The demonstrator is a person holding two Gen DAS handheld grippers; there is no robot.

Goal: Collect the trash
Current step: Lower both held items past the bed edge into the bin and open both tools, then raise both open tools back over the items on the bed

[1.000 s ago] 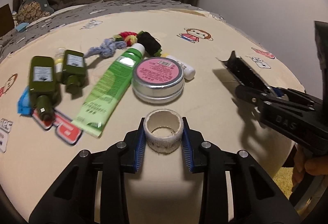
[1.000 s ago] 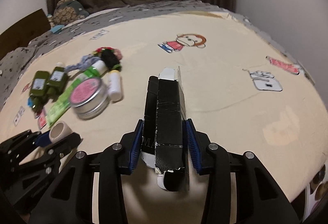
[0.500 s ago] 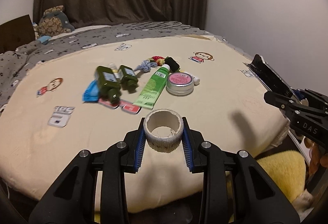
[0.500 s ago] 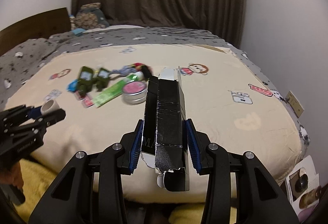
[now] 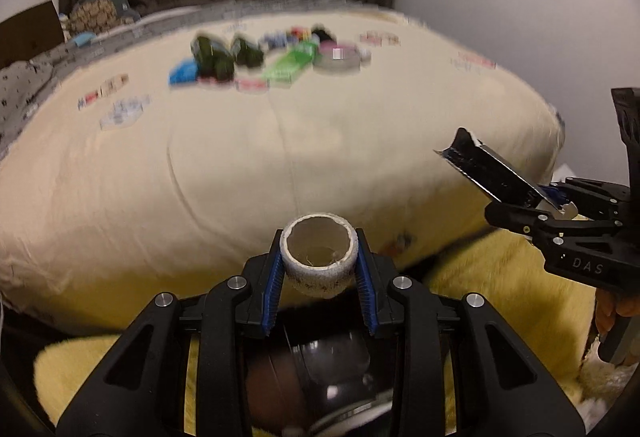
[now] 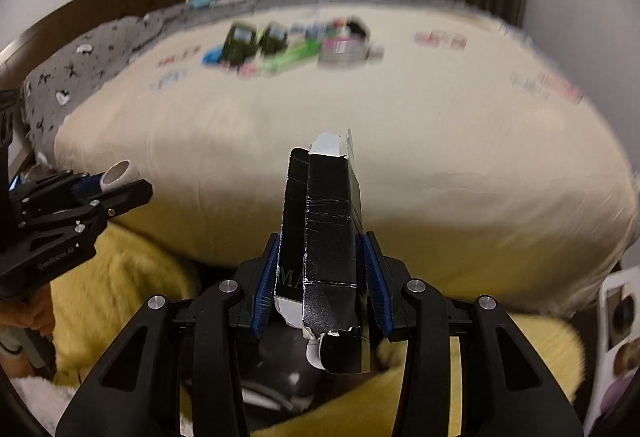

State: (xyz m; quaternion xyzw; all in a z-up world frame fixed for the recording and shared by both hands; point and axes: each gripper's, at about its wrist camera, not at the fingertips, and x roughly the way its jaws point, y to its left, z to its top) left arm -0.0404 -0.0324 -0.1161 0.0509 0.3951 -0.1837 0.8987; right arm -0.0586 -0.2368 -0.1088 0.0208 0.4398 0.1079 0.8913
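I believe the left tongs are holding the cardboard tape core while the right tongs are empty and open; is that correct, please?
Not quite. The left tongs do hold the cardboard tape core, but the right tongs are not empty: they are shut on a torn black carton, as the right wrist view shows.

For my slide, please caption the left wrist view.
Left gripper holds a cardboard tube beyond the bed's edge.

left gripper [image 5: 319,271] sits low at frame centre, jaws clamped. right gripper [image 6: 320,283] likewise. both point forward, level.
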